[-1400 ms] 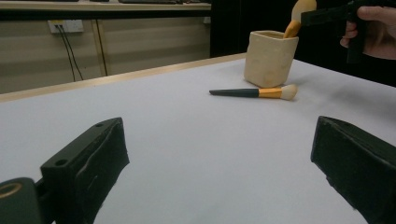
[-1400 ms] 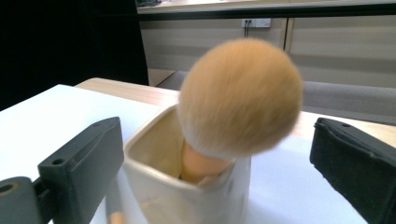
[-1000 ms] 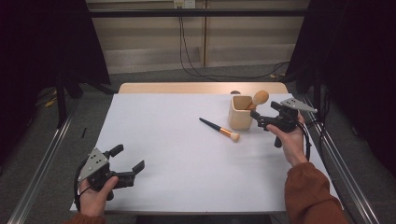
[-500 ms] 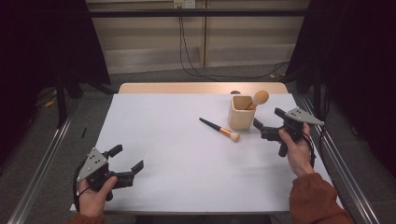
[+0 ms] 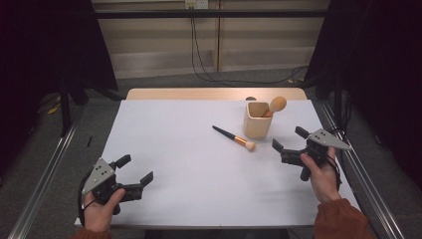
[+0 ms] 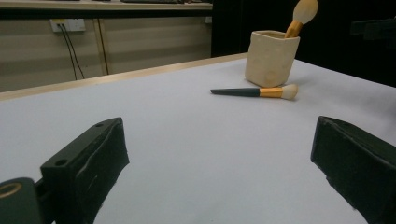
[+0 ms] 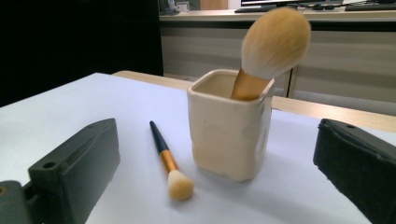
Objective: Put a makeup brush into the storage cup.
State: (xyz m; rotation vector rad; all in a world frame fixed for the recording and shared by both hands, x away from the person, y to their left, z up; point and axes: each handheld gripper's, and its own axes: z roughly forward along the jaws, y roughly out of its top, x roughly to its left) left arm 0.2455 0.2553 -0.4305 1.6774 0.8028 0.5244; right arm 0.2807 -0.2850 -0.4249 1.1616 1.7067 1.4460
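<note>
At the near left corner of the white table (image 5: 189, 164), the left gripper (image 5: 135, 172) rests low in the person's left hand (image 5: 99, 209) with its jaws spread wide and nothing between them. It sits well apart from everything else, probably parked out of the way while the other side works. In the left gripper view the bare tabletop stretches away to the cup and brush far off.

Toward the middle lies the small brush (image 5: 234, 138), flat on the table, its dark handle pointing to the far left and its pale bristle head toward the near right. The head ends just beside the cup's near corner, without clearly touching it. Lying loose like this, it looks like the next thing to be picked up.

Just right of it stands the cream cup (image 5: 258, 120), upright, holding a big round brush (image 5: 276, 104) handle-down, so the fluffy head leans out over the rim. That leaning pose suggests the cup is the store for brushes.

At the right, the right gripper (image 5: 288, 140) is held in the right hand (image 5: 321, 172), jaws released and empty, aimed at the cup and small brush. In the right gripper view both sit between its jaws, farther on.
</note>
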